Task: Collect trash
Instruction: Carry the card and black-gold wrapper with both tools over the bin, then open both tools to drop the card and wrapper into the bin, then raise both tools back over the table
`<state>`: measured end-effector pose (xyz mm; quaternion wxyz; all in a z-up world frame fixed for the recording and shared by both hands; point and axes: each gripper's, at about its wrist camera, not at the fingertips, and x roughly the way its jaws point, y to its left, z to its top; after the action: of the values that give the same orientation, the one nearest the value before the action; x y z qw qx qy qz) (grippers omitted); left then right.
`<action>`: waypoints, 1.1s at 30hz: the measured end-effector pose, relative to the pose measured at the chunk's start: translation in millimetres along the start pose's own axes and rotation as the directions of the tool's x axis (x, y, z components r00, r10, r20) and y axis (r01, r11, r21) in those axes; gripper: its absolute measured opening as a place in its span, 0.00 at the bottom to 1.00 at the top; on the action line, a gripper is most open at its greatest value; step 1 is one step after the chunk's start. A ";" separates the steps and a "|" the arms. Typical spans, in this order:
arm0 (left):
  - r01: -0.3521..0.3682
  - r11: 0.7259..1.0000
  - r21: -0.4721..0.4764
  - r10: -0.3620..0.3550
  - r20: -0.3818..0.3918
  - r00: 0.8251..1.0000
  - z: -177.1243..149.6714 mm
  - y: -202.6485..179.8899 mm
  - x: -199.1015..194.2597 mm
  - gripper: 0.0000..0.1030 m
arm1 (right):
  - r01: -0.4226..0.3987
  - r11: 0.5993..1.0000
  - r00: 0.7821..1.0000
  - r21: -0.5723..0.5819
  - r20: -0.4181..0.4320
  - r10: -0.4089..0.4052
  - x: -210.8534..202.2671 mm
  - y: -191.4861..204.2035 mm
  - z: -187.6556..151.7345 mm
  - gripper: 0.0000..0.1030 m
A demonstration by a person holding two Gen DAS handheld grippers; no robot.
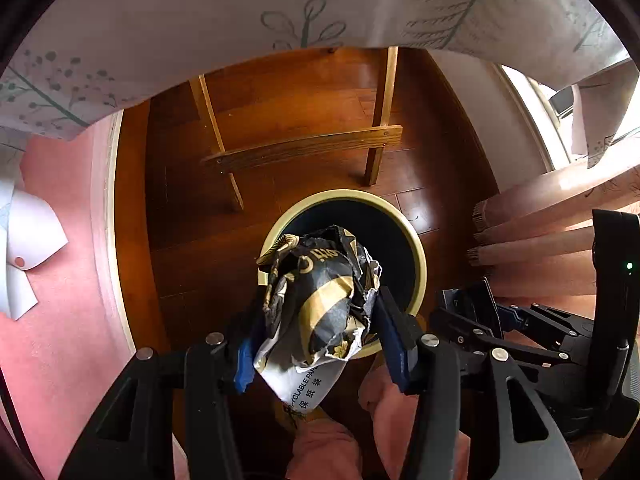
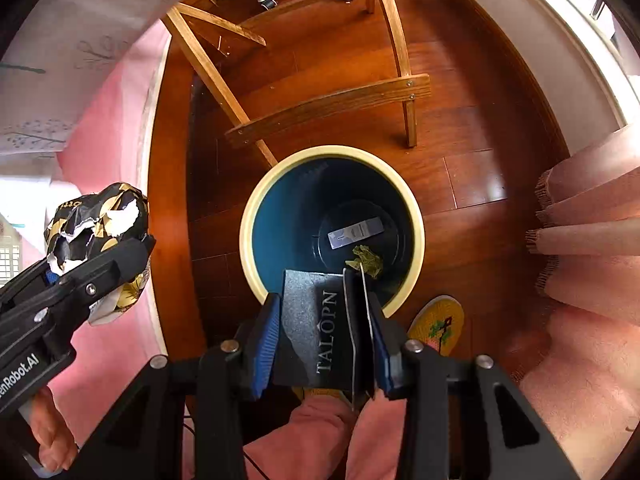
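Observation:
My left gripper [image 1: 316, 308] is shut on a crumpled black-and-gold paper bag [image 1: 320, 296], held above the near rim of the round bin [image 1: 420, 256]. The bag also shows in the right wrist view [image 2: 96, 224], left of the bin. My right gripper [image 2: 324, 320] is shut on a flat black "TALOPN" box [image 2: 320, 328], held over the near rim of the cream-rimmed, blue-lined bin [image 2: 248, 220]. Inside the bin lie a small wrapper [image 2: 354, 233] and a crumpled green scrap [image 2: 366, 260]. The right gripper also shows in the left wrist view [image 1: 472, 312].
The bin stands on a wooden floor [image 2: 460, 148]. A wooden chair frame [image 2: 328, 100] stands just beyond it. A pink tablecloth edge [image 2: 112, 128] is at the left, pink curtain folds [image 2: 592, 224] at the right. A yellow slipper [image 2: 438, 324] lies near the bin.

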<state>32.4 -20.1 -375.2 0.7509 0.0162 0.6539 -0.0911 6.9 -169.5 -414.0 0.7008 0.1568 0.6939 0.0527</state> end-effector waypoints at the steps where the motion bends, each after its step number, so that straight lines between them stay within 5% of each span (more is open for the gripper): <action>1: -0.009 1.000 -0.001 0.009 -0.010 1.000 0.3 1.2 13.2 0.49 | -0.002 1.000 1.000 0.008 0.001 0.002 10.2 -3.1 3.4 0.40; 7: -0.028 1.000 0.005 0.028 -0.010 1.000 3.3 7.1 54.8 0.57 | -0.028 0.999 1.000 0.021 0.005 0.028 52.5 -10.5 24.3 0.43; 9: -0.041 0.999 0.011 0.041 -0.013 0.999 7.3 6.8 60.0 0.82 | -0.026 0.999 1.000 0.026 0.005 0.026 56.6 -9.9 28.7 0.44; 16: -0.061 0.998 -0.001 0.061 0.042 0.997 12.5 20.7 35.3 0.94 | -0.017 0.999 1.000 0.032 0.016 0.017 41.8 -3.5 31.9 0.75; 24: -0.068 0.998 0.008 0.067 0.101 0.993 3.1 22.3 -61.6 0.95 | -0.014 0.999 0.999 0.030 0.050 0.012 -34.8 17.4 27.4 0.75; 28: -0.119 0.993 -0.016 0.120 0.129 0.984 4.5 28.7 -127.5 0.95 | -0.025 0.999 0.996 0.028 0.081 0.022 -101.0 37.4 19.7 0.75; 33: -0.068 0.997 -0.033 0.073 0.191 0.979 8.1 35.2 -216.2 0.95 | -0.069 0.997 0.986 0.029 0.151 0.064 -193.3 65.6 8.9 0.75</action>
<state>18.2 38.3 -164.4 0.8132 0.0207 0.5788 -0.0569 19.0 -165.1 -210.1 0.7462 0.1956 0.6343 0.0521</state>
